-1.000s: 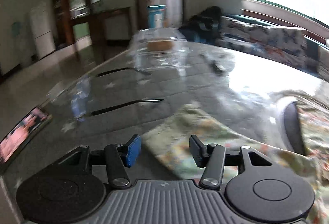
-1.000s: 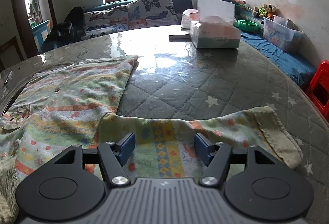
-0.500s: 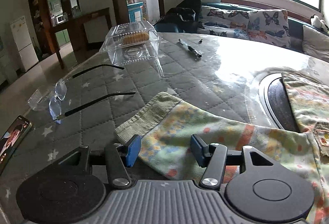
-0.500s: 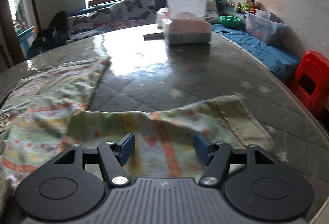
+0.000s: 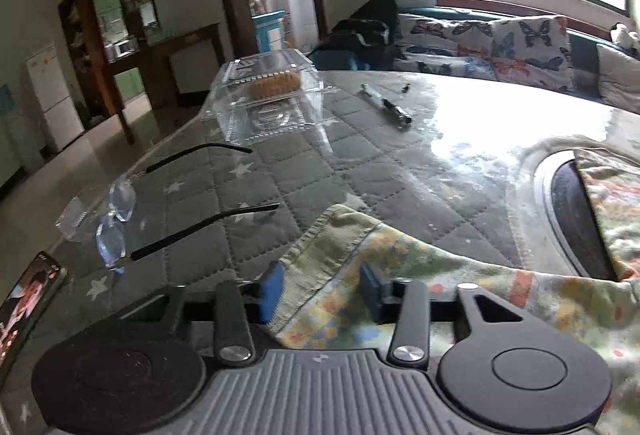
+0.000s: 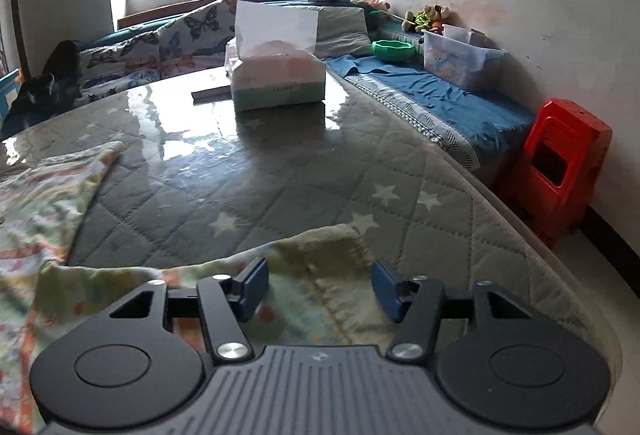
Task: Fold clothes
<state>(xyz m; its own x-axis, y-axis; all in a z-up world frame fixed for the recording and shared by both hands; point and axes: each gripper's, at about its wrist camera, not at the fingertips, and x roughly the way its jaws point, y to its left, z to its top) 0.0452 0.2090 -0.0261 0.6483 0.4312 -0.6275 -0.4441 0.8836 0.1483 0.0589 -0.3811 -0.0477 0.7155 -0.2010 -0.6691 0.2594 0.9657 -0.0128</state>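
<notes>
Both claws sit spread open, left gripper point(image 5: 322, 289) and right gripper point(image 6: 320, 285) each straddling a ribbed sleeve cuff point(image 5: 332, 235) of the patterned top point(image 6: 44, 195), likely lining up sleeve grabs.

The left gripper point(image 5: 322, 291) and the right gripper point(image 6: 320, 289) look alike: each has a dark grey ribbed housing with a small pale emblem at its top middle, flanked by two matte black round discs with a raised circle. From the housing, two black link arms with silver screw heads run forward to black fingers faced with blue pads point(image 6: 251, 285). Triangular cut-outs pierce the black brackets just outside the link arms.
</notes>
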